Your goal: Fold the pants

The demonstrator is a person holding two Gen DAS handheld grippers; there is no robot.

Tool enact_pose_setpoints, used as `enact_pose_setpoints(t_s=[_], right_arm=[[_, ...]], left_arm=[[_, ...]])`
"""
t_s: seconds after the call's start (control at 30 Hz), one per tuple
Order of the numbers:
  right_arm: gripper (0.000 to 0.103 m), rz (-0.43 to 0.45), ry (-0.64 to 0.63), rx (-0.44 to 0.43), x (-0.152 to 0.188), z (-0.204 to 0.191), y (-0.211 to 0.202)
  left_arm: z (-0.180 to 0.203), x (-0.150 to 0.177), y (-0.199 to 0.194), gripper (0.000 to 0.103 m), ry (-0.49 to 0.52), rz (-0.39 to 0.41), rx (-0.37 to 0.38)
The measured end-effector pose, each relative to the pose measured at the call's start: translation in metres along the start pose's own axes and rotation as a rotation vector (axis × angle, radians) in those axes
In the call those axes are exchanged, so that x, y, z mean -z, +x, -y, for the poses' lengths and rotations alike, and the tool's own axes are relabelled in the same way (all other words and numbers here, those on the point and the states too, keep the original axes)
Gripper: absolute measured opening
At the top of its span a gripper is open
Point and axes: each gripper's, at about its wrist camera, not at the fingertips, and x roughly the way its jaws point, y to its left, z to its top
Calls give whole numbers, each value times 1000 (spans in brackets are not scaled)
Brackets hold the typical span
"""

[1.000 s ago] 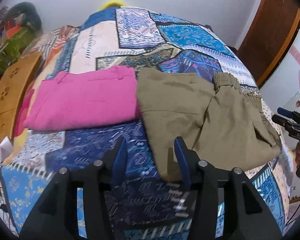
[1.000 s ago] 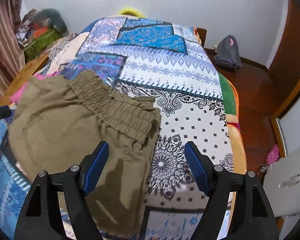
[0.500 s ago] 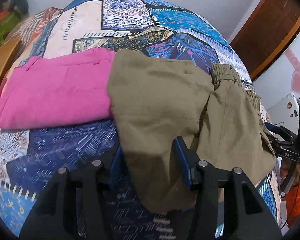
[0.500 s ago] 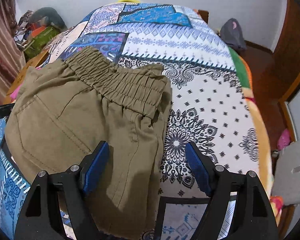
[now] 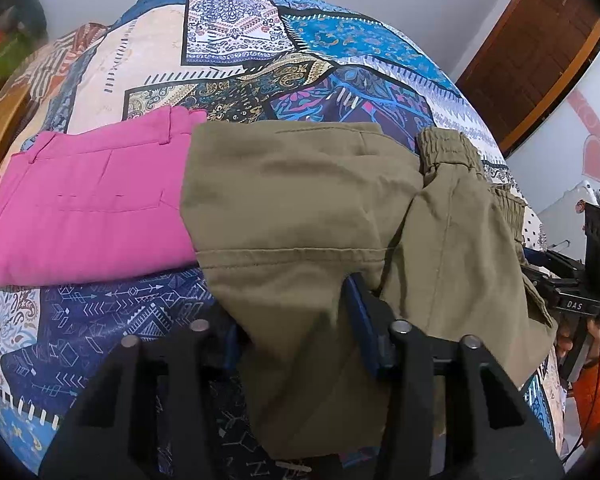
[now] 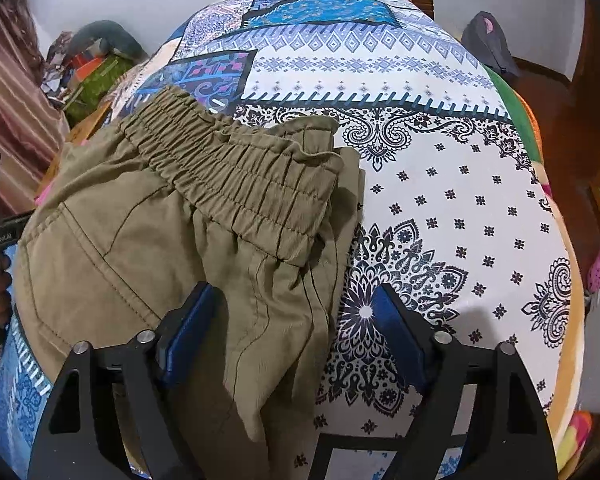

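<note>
Olive-green pants (image 5: 300, 208) lie folded on a patterned bedspread (image 5: 228, 56). In the right wrist view their elastic waistband (image 6: 236, 176) faces the far side. My left gripper (image 5: 296, 320) is open, its fingers straddling the near edge of the pants' folded leg end. My right gripper (image 6: 288, 320) is open over the near right edge of the pants (image 6: 140, 248), its left finger over the cloth and its right finger over bare bedspread (image 6: 460, 184). The right gripper also shows at the right edge of the left wrist view (image 5: 580, 280).
Folded pink pants (image 5: 84, 208) lie touching the olive pair's left side. A wooden door (image 5: 532, 60) stands at the right. Clutter and a curtain (image 6: 8, 92) are left of the bed. A dark bag (image 6: 488, 44) lies on the floor at the far right.
Both grippers have moved forward and down onto the olive pants. The left fingers now straddle the near edge of the cloth. The right gripper stays wide open.
</note>
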Motion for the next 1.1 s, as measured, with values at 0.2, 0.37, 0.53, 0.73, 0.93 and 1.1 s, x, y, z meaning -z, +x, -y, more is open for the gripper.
enact_pose_setpoints(t_s=[0.2,0.37,0.53,0.73,0.93,1.1], right_arm=[[44,0,9,-21,-1,-3,-2],[13,45,7,-11,-2,-5,-20],[10,95,-45,18,-1,-19,-40],[9,146,-49,5,-1,-25,-67],[8,194,-106,0,-15,-52,-85],[8,240,-143,-19,-29,-75,-95]], left_arm=[[8,4,-3,12,0,-30,47],[10,7,-15,6,-26,-5,50],[28,10,-39,5,26,53,9],[43,11,-76,4,95,121,-14],[44,16,-109,4,118,178,-37],[32,13,-133,3,115,222,-53]])
